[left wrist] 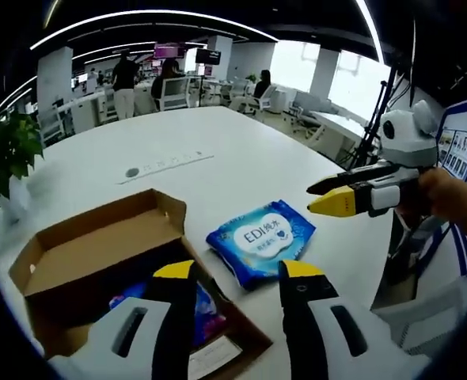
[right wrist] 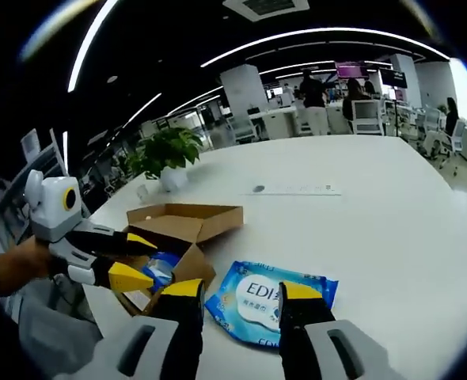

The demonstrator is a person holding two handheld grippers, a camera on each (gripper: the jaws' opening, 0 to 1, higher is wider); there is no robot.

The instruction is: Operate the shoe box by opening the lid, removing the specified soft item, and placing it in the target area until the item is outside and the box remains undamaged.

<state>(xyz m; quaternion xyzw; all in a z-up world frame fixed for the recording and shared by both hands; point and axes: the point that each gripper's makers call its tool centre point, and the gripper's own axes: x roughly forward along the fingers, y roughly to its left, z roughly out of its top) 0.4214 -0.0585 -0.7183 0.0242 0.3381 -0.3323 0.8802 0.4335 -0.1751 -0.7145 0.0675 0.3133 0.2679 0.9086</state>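
Left gripper view: white table (left wrist: 241,150) (open office)

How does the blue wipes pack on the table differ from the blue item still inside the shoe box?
The wipes pack lies fully exposed on the white table, outside the shoe box; the blue item sits inside the box, partly hidden behind the left gripper. The wipes pack shows a white EDI label; the boxed item looks darker, purplish. Both look like soft blue packets.

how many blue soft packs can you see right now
2: one wipes pack lying on the table beside the open box, another blue pack inside the box, partly hidden; more may lie underneath.
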